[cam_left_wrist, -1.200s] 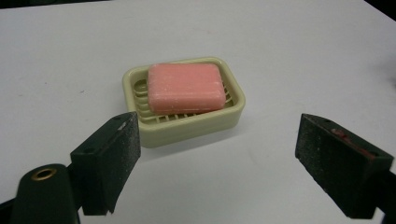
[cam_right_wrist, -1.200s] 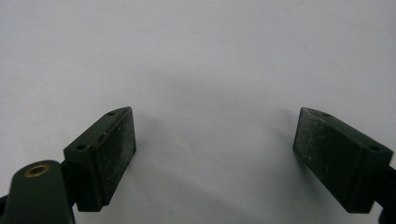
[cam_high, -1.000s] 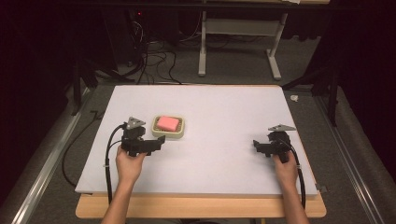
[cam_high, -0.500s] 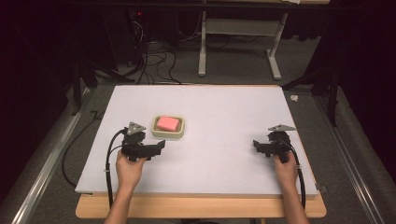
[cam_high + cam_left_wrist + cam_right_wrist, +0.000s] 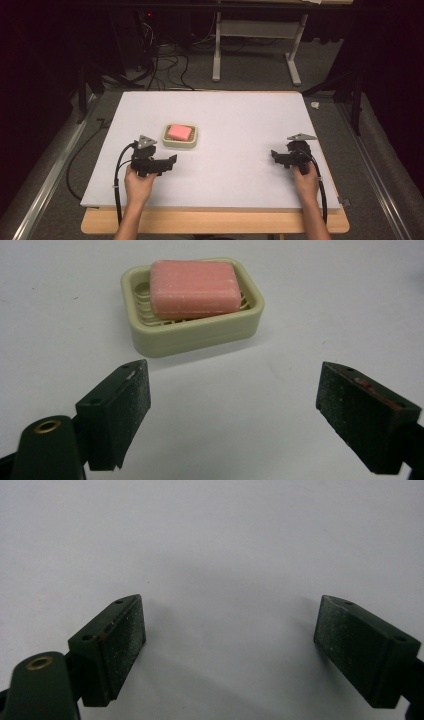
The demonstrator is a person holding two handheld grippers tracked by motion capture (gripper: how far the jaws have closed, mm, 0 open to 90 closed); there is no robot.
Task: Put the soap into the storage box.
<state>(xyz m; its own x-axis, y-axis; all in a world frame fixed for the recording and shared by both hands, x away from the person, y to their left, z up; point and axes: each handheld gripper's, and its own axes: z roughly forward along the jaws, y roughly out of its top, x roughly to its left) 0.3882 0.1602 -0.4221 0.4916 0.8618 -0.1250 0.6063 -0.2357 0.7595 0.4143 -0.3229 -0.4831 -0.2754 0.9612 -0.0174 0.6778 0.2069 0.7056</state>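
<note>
A: Where's the soap (image 5: 194,288)?

B: In the soap dish (image 5: 190,335), just ahead of the left gripper (image 5: 232,415) and a bit to its left, not touching.

A: Is that gripper grasping anything?

B: No, its jaws are spread wide, empty. The right gripper (image 5: 230,650) is also released, over bare tabletop (image 5: 225,545), well apart from the dish.
</note>
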